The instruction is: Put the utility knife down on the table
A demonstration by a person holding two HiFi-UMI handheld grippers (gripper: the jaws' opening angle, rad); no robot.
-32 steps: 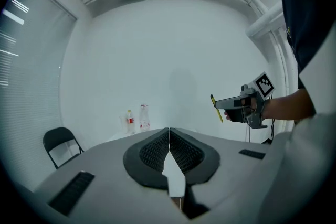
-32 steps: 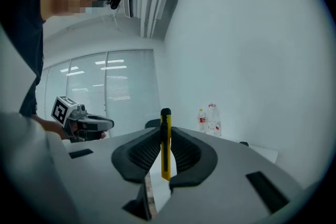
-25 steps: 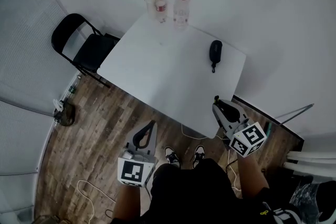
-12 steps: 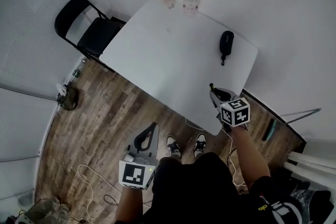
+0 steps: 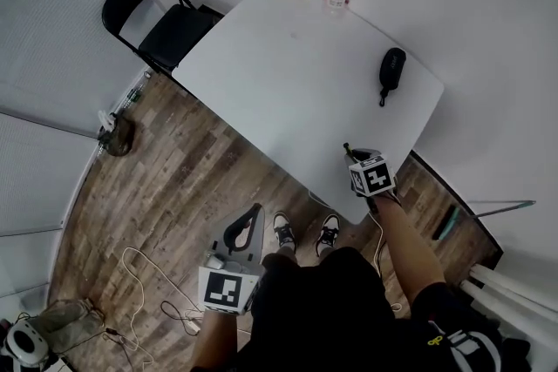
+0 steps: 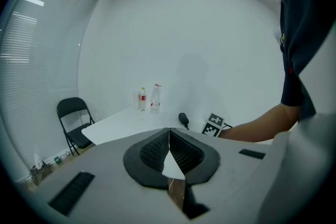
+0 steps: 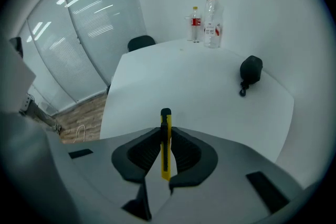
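Utility knife [image 7: 165, 145]: slim, yellow, clamped edge-on between the pads of the right tongs [image 7: 166, 134], dark nose projecting forward. It is held over the near corner of the white surface [image 7: 199, 92] and looks clear of it.

Handling, judged: light, rigid, smooth plastic shell. It could skitter if dropped, so a mid-body hold away from the blade end suits.

Left tongs [image 6: 169, 136]: closed tip to tip, empty, low over the floor.

Black pouch [image 7: 251, 70] and two bottles [image 7: 207, 18] sit well beyond.
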